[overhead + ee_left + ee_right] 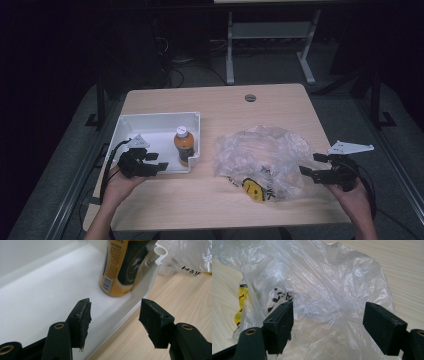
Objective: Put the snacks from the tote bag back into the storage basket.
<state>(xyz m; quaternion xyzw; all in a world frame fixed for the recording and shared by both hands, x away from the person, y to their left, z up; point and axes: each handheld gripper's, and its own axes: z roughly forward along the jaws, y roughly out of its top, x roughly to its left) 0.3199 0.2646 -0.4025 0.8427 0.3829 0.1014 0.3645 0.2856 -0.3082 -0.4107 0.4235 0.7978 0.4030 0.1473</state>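
bottle (183, 146) upright in white tray (150, 122), crumpled plastic bag (265, 155) beside it, both grippers' fingers apart, empty

bottle (120, 267) top cut off by frame, bag (319, 295) print partly hidden, unreadable thru plastic

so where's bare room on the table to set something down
Free: the far strip of table behind the bin and bag, and the near edge between the two hands. The bin's left half is bare too. Crowded: the narrow gap between the bottle corner and the bag.
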